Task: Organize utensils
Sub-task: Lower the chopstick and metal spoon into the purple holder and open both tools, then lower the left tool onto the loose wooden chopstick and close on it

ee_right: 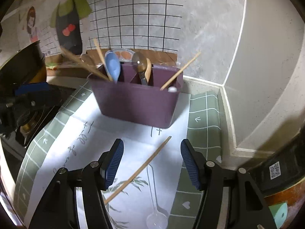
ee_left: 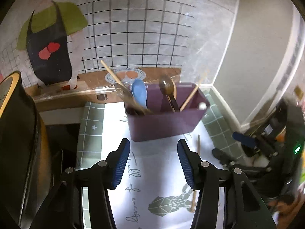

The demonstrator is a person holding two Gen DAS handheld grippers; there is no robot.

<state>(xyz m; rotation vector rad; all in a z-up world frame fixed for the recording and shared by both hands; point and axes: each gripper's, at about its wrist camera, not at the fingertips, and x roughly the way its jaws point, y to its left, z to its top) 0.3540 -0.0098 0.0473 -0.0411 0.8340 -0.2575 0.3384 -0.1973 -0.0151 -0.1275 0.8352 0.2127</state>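
Note:
A purple utensil holder [ee_left: 164,122] [ee_right: 137,103] stands on a white printed mat. It holds a blue spoon [ee_left: 139,92] [ee_right: 112,66], a metal spoon [ee_right: 140,64], a brown spoon [ee_left: 167,87], and wooden chopsticks [ee_right: 179,71]. One loose chopstick [ee_right: 139,169] [ee_left: 196,173] lies on the mat in front of the holder, between the right gripper's fingers. My left gripper [ee_left: 153,164] is open and empty in front of the holder. My right gripper [ee_right: 151,164] is open above the loose chopstick.
The white mat [ee_right: 91,145] lies on a green gridded cloth [ee_right: 204,118] in a counter corner. A dark pan [ee_left: 17,133] sits at the left over a stove. Walls close the back and right. A clear plastic spoon [ee_right: 156,215] lies on the mat near me.

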